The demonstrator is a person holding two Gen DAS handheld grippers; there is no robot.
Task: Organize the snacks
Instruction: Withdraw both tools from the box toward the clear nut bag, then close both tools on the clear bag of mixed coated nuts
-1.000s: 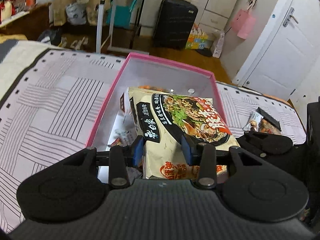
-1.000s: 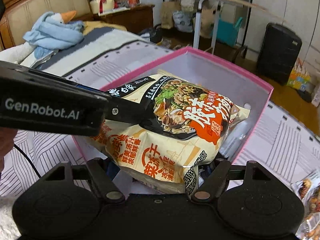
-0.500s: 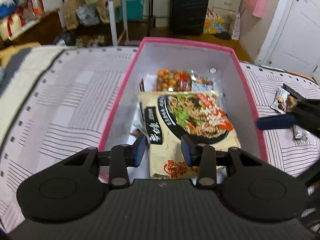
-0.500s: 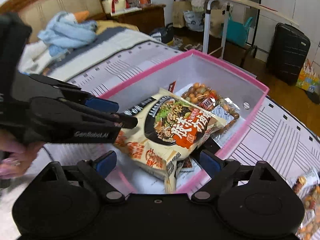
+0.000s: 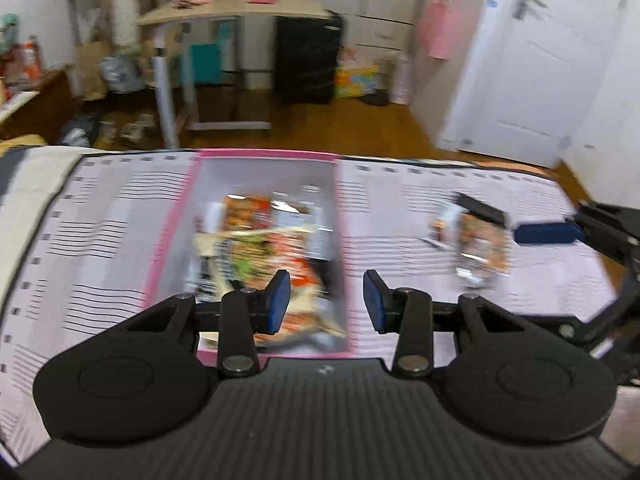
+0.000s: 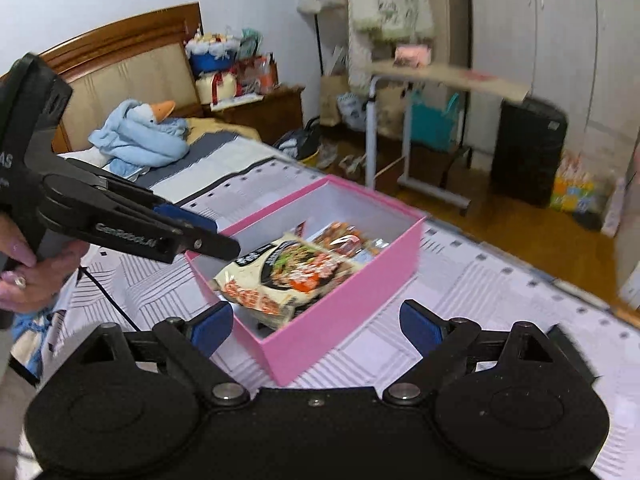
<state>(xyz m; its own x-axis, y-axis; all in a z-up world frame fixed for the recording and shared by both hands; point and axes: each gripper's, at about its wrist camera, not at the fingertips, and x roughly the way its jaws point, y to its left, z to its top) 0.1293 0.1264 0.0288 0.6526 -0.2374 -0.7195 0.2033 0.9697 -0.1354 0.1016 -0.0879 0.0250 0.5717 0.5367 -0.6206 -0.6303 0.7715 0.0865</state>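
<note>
The left claw (image 5: 326, 300) is seen with its 2 blue pads a little apart and nothing between them; it is held above the near end of a pink box (image 5: 168, 240), clear of the contents. The right claw (image 6: 316, 326) is spread wide – its jaws have just been opening – and nothing is gripped there either; it is raised over the near corner of the same box (image 6: 340, 320).

Inside the box a noodle packet (image 6: 288, 276) is lying flat, cream-coloured with a dark bowl picture and orange print. Past its far end a packet of nuts (image 6: 344, 236) is tucked against the white inner wall, with other small wrappers half hidden beneath; their kind cannot be told through the blur.

The box is set on a bedspread (image 6: 500, 292) patterned in pale squares and dark stripes. To the right of the box in the left wrist view, well apart from it, a small snack bag (image 5: 476, 240) is left on the bedspread – 1 blue pad of the right claw (image 5: 546, 234) is seen just beside it, not touching. In the right wrist view a hand (image 6: 36, 272) is wrapped round the left claw's handle at the left edge.

Farther off, a blue towel bundle (image 6: 140, 140) is heaped near the headboard, and a black suitcase (image 5: 308, 60) is stood on the wooden floor beside a rolling table (image 5: 236, 12).
</note>
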